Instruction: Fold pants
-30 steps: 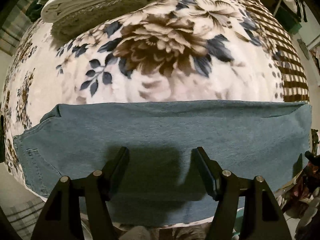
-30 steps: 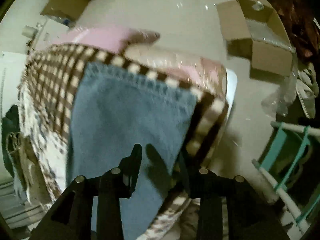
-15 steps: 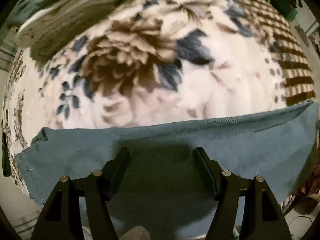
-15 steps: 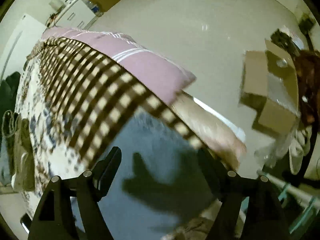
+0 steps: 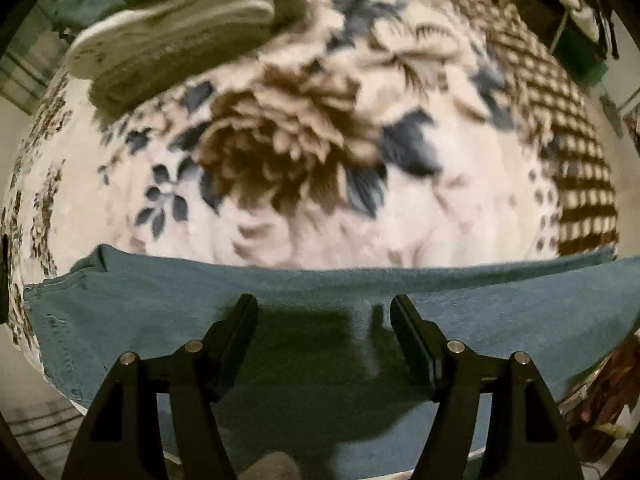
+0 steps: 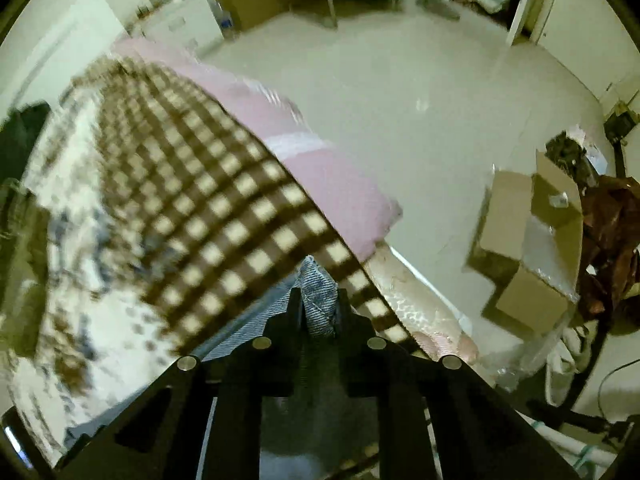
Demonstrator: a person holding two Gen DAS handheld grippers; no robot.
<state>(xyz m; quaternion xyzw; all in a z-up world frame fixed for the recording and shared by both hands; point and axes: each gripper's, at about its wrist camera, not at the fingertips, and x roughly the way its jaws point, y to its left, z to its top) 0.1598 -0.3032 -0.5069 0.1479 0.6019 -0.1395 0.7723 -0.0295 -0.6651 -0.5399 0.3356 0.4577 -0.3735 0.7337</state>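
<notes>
Blue denim pants [image 5: 160, 312] lie folded lengthwise across the near edge of a floral blanket [image 5: 288, 152] on a bed. My left gripper [image 5: 323, 305] is open and hovers just above the middle of the pants, holding nothing. My right gripper [image 6: 318, 300] is shut on a bunched end of the pants [image 6: 318, 304], which sticks up between its fingers over the brown checked border of the blanket [image 6: 224, 216].
Folded clothes [image 5: 180, 36] are stacked at the far left of the bed. A pink pillow [image 6: 312, 148] lies along the bed's right side. Open cardboard boxes [image 6: 532, 236] and loose clutter stand on the pale floor to the right.
My right gripper has closed on the end of the pants and lifted it; it was open above the flat denim before. My left gripper stayed open over the pants.
</notes>
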